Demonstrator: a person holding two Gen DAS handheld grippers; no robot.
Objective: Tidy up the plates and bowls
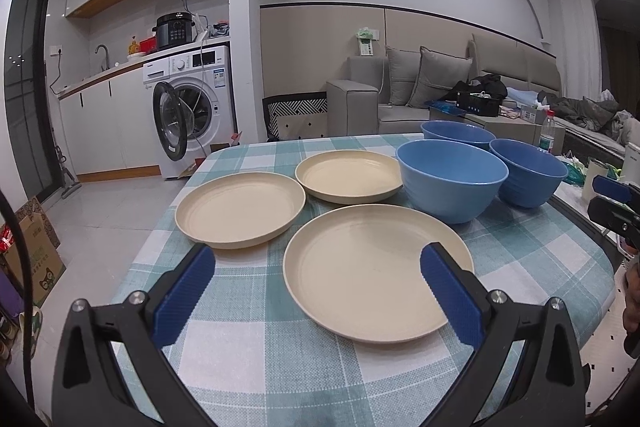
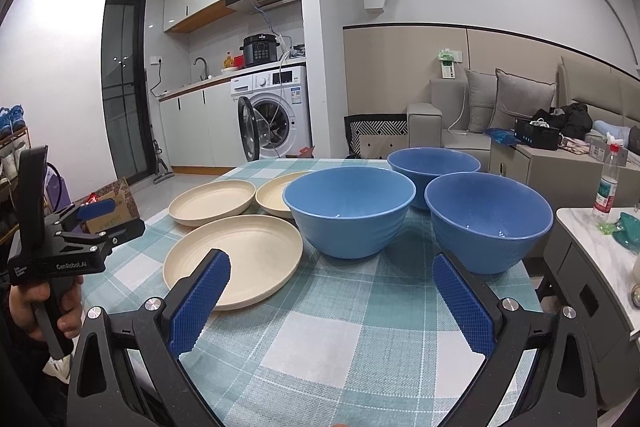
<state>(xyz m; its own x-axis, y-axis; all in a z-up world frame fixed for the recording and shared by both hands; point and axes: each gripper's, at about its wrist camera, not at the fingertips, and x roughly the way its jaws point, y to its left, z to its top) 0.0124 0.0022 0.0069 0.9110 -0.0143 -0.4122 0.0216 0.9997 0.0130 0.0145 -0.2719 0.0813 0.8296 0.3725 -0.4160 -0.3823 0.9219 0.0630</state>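
Observation:
Three cream plates lie apart on the checked tablecloth: a near plate [image 1: 376, 271] [image 2: 236, 259], a left plate [image 1: 240, 209] [image 2: 212, 201] and a far plate [image 1: 348, 175] [image 2: 276, 197]. Three blue bowls stand to their right: a near-left bowl [image 1: 452, 183] [image 2: 348, 209], a right bowl [image 1: 528, 171] [image 2: 488, 221] and a far bowl [image 1: 458, 133] [image 2: 434, 163]. My left gripper [image 1: 316, 271] is open and empty, just above the near plate's front edge. My right gripper [image 2: 332, 279] is open and empty, in front of the two near bowls.
The table [image 2: 360, 327] has a green and white checked cloth; its left edge drops to the floor. A side table [image 2: 600, 243] with a water bottle [image 2: 606, 187] stands to the right. A sofa [image 1: 400, 95] is behind, a washing machine [image 1: 192, 107] at the back left.

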